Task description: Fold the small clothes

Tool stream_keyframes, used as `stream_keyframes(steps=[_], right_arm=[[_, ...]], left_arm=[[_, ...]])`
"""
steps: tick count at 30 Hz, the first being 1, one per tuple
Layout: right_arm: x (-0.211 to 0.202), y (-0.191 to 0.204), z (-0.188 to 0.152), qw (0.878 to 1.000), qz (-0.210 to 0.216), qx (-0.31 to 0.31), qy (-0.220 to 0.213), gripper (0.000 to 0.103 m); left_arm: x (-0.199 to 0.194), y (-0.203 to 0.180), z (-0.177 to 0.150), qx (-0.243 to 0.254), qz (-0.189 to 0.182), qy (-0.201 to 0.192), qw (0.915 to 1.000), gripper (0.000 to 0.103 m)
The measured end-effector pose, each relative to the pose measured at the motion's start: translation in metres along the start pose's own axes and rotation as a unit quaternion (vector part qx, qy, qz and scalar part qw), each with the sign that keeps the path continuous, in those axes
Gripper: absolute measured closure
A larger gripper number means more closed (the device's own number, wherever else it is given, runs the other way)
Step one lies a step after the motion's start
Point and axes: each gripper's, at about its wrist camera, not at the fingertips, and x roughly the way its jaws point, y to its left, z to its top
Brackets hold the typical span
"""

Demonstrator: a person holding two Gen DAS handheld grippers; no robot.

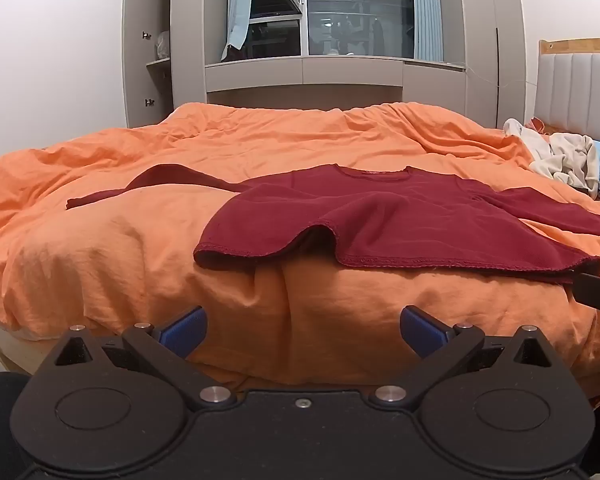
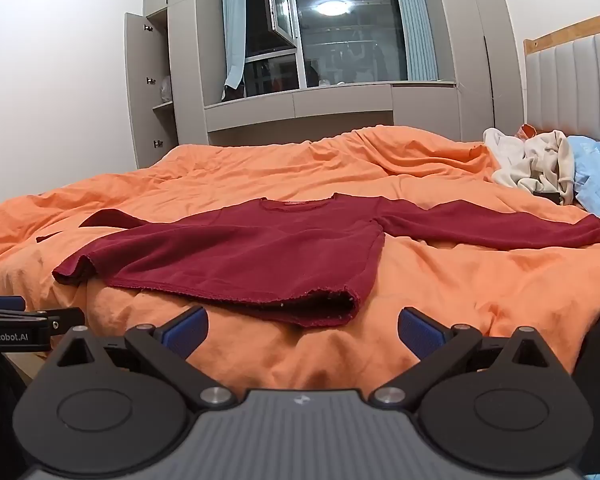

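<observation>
Nearest in the left wrist view, the black left gripper (image 1: pixel 303 330) with blue finger pads (image 1: pixel 184 330) is held wide apart and empty, short of the bed's near edge. In the right wrist view the black right gripper (image 2: pixel 303 330) is likewise spread wide, nothing between its blue pads (image 2: pixel 420 332), just before the hem. The crumpled orange cotton duvet (image 2: pixel 460 280) is draped over the whole bed. On it, just beyond both grippers, the dark red long-sleeved knit top (image 2: pixel 240 256) is laid flat and unfolded, hem toward the cameras and neckline away, with one sleeve stretched out to each side. Part of the hem is arched up off the duvet in the left view (image 1: pixel 380 216). Farther right, near the grey padded headboard (image 2: pixel 572 84), a heap of cream clothes (image 2: pixel 532 160) is seen beside a light blue fabric (image 2: pixel 596 176). Beyond the bed, grey built-in wardrobes (image 2: pixel 180 80) are ranged around a dark window (image 2: pixel 348 32).
</observation>
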Motion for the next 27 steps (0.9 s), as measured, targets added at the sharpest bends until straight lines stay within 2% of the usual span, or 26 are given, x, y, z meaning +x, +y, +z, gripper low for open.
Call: stream_keyframes(steps=[27], right_arm=[[0.0028,-0.0003,-0.0013,1.0,0.001,0.003,0.004,0.0]], left_arm=[[-0.0001,0.0,0.0,0.0,-0.001,0.002,1.0,0.001]])
